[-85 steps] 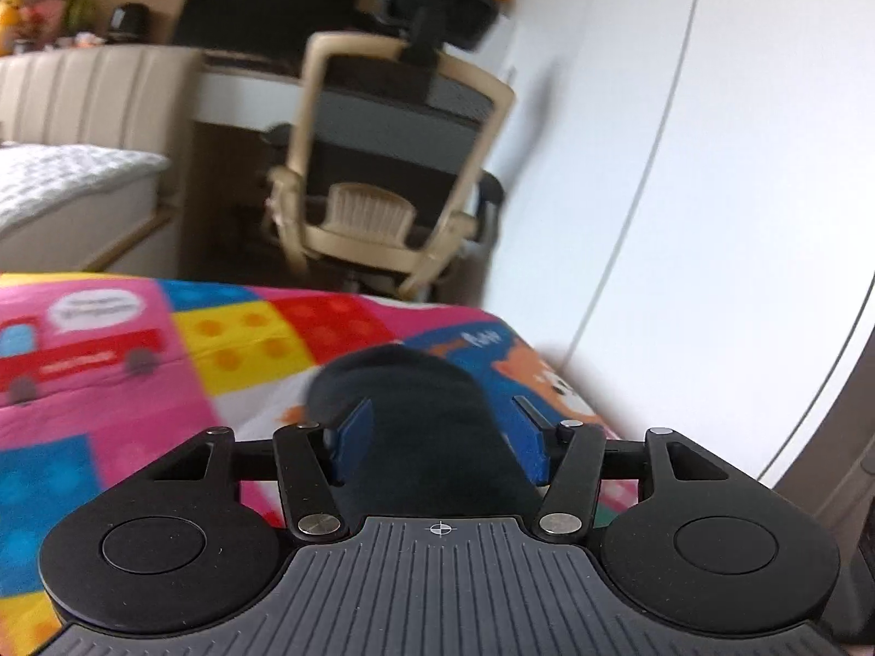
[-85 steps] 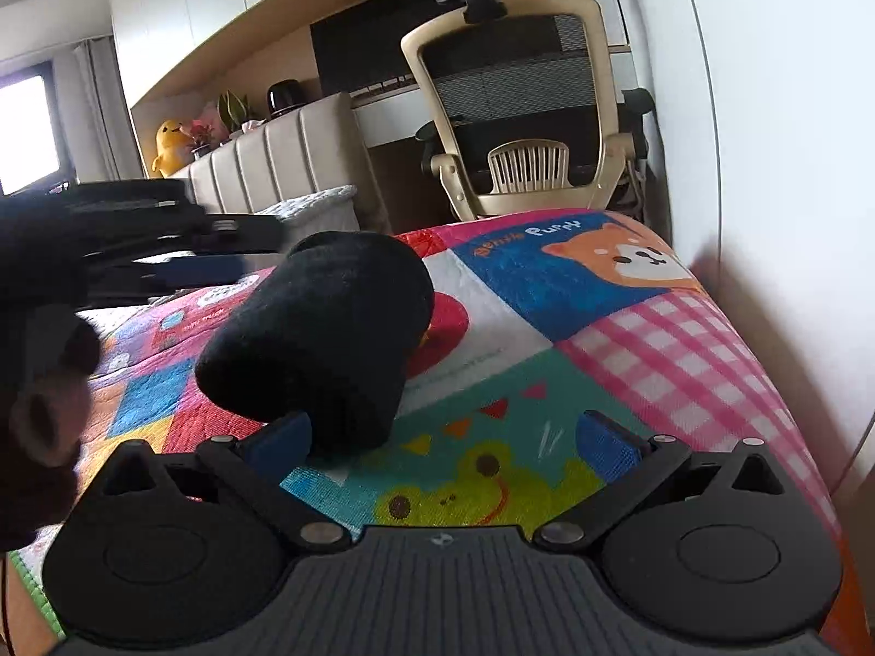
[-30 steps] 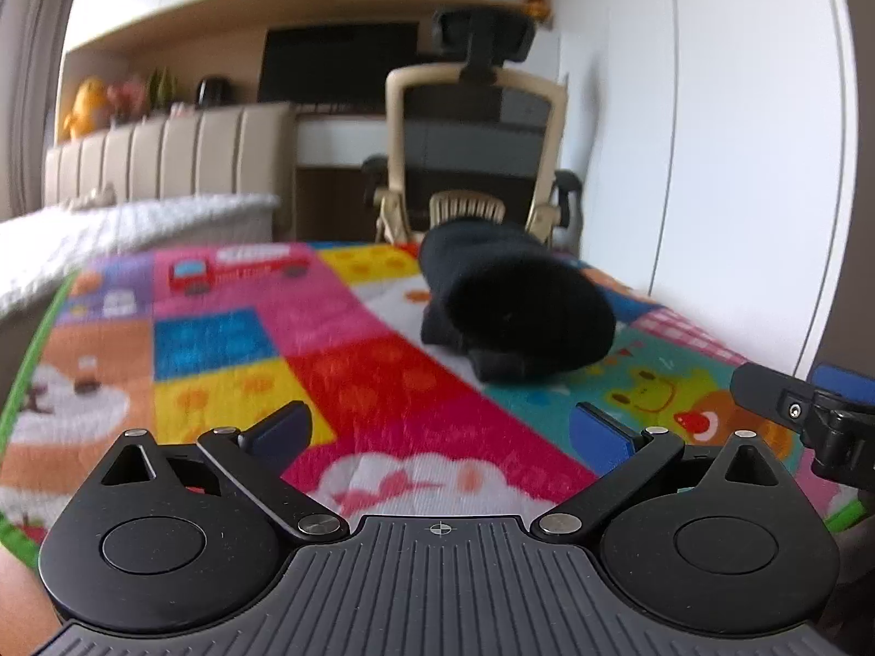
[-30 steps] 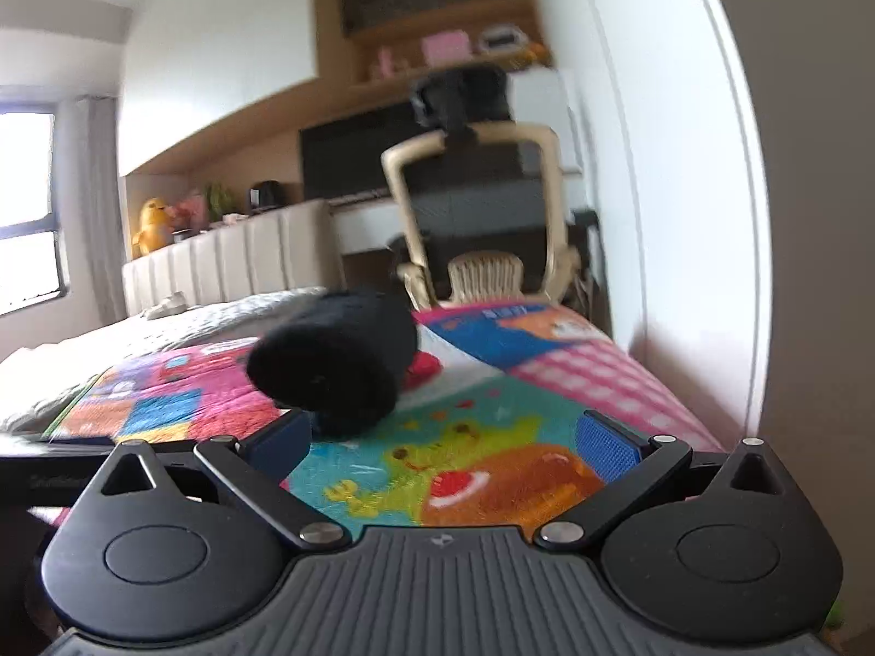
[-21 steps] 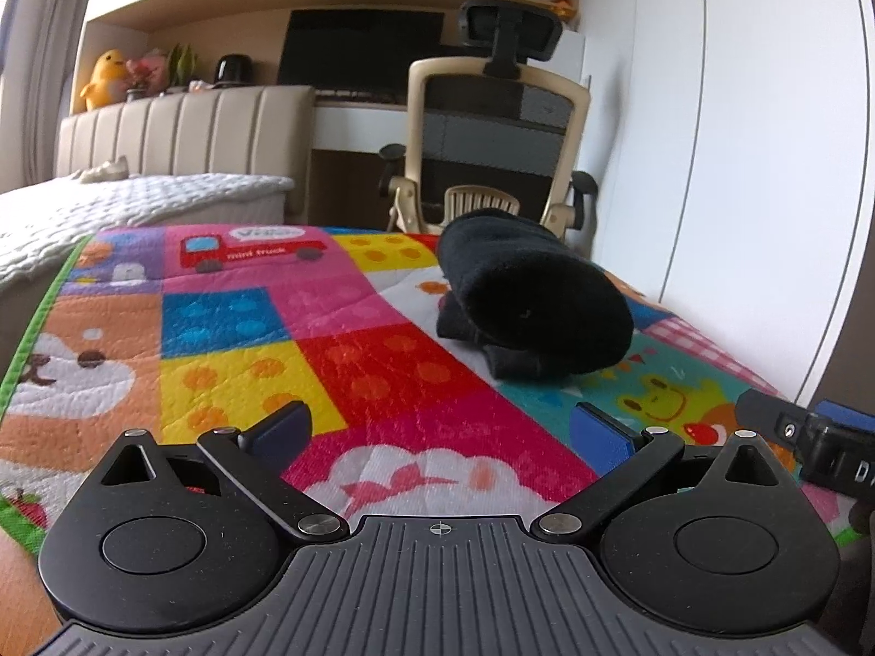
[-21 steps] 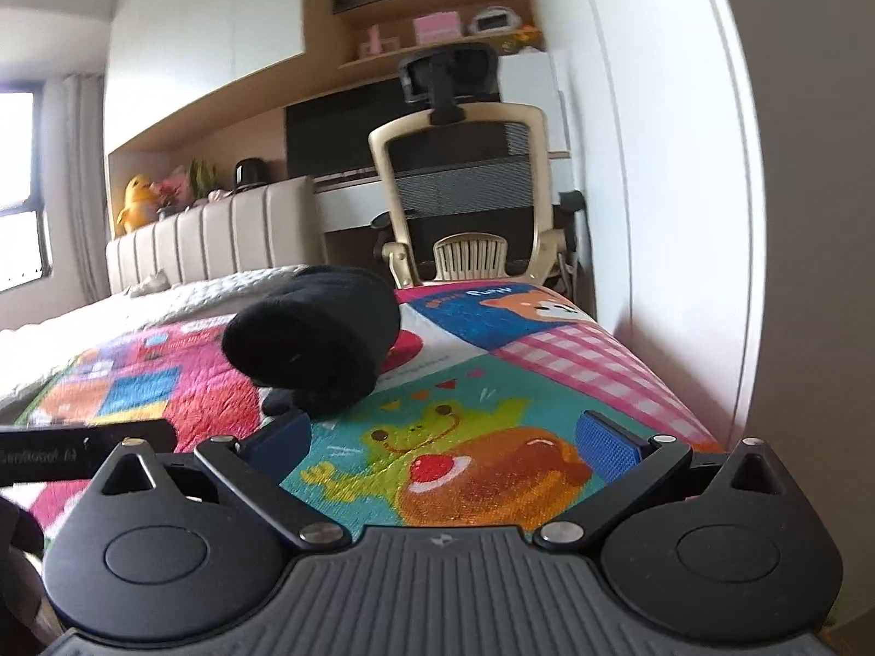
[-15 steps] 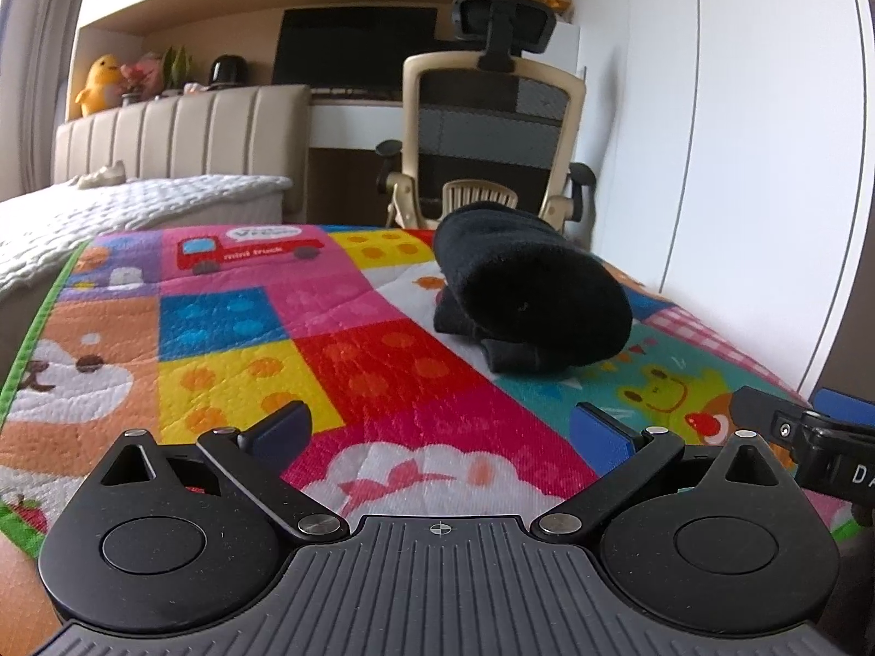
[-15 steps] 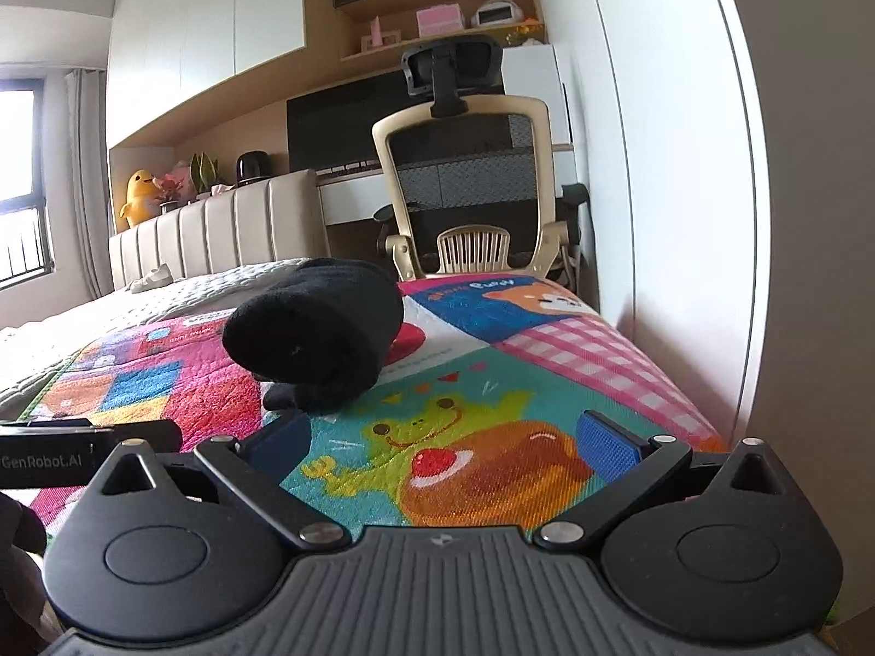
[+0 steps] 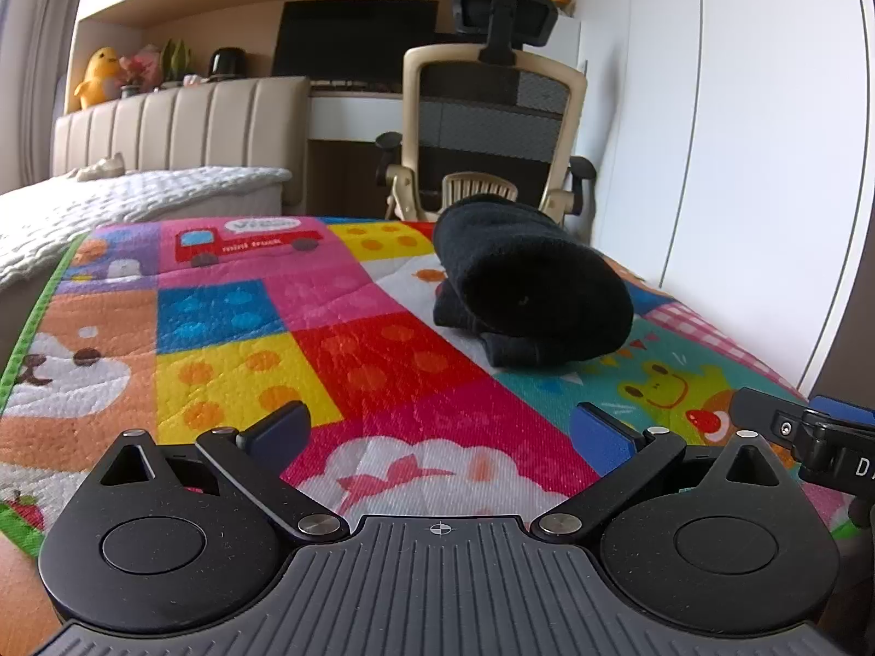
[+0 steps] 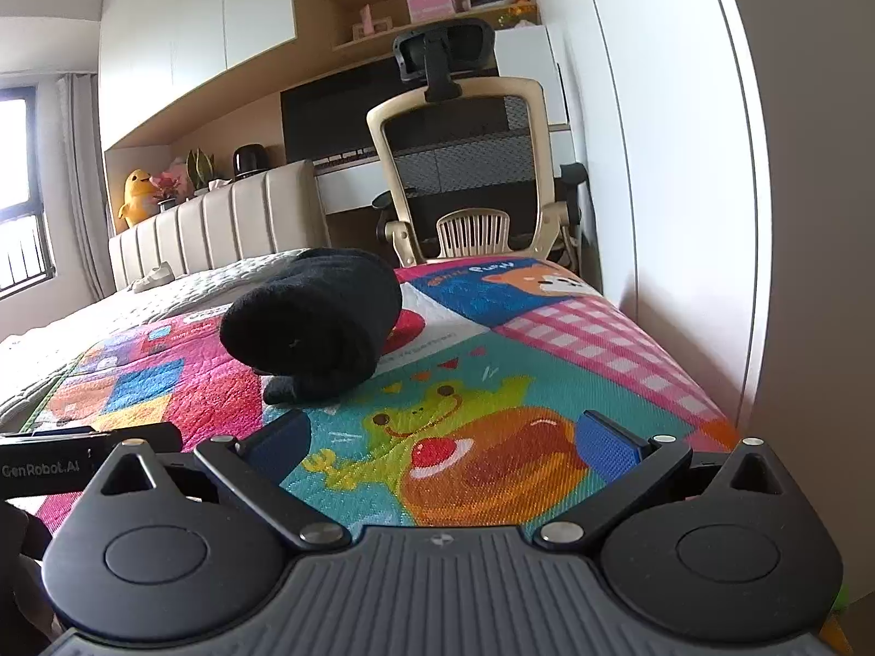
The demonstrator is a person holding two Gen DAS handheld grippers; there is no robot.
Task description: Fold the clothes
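Covering almost all the lower part of both views is a colourful play mat (image 9: pixel 350 350), printed with blocks, a truck and a frog, and it serves as the flat work surface for the folding; a bed with a white quilted cover (image 9: pixel 136 202) lies beside it on the left, and a beige office chair (image 9: pixel 492 126) stands behind its far edge, near the white wall. On the mat, toward the far right part, rests the black garment (image 9: pixel 525 290); it is rolled or folded into a thick compact bundle, with a flatter layer showing under the rounded part, and nothing touches it. I judge that this piece is finished, because it sits alone and neither tool reaches for it. The left gripper (image 9: pixel 437 432) is low over the near side of the mat, well apart from the bundle; its blue pads (image 9: pixel 599 429) stand wide apart with only mat between them. The right gripper (image 10: pixel 445 440) is beside it, also near the front edge, its jaws spread and empty; its tip shows at the right border of the left view. Probably both are held back this way to leave the bundle undisturbed; whether another piece of clothing waits outside the views, I cannot tell.
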